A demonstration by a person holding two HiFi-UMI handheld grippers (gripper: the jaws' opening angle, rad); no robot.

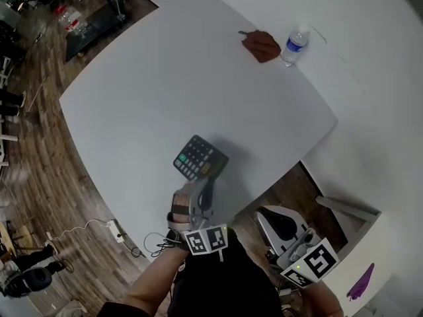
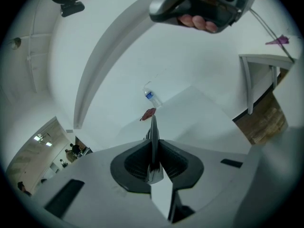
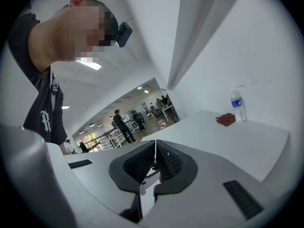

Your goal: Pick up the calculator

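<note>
Dark calculator (image 1: 200,157) sits clamped in the left claw (image 1: 202,179); right claw (image 3: 155,159) is pressed together.

Bright even light, fisheye-warped edges

Calculator (image 2: 153,127) edge-on within the left claw (image 2: 153,148)

The table (image 1: 165,78) is showing a smooth, matt white top, and the calculator (image 1: 199,157) is looking like dark matt plastic. The floor (image 1: 46,177) is showing brown wood planks with a faint sheen, the bottle (image 1: 295,45) is gleaming as clear plastic, and the cloth (image 1: 262,45) is looking soft and crumpled.
</note>
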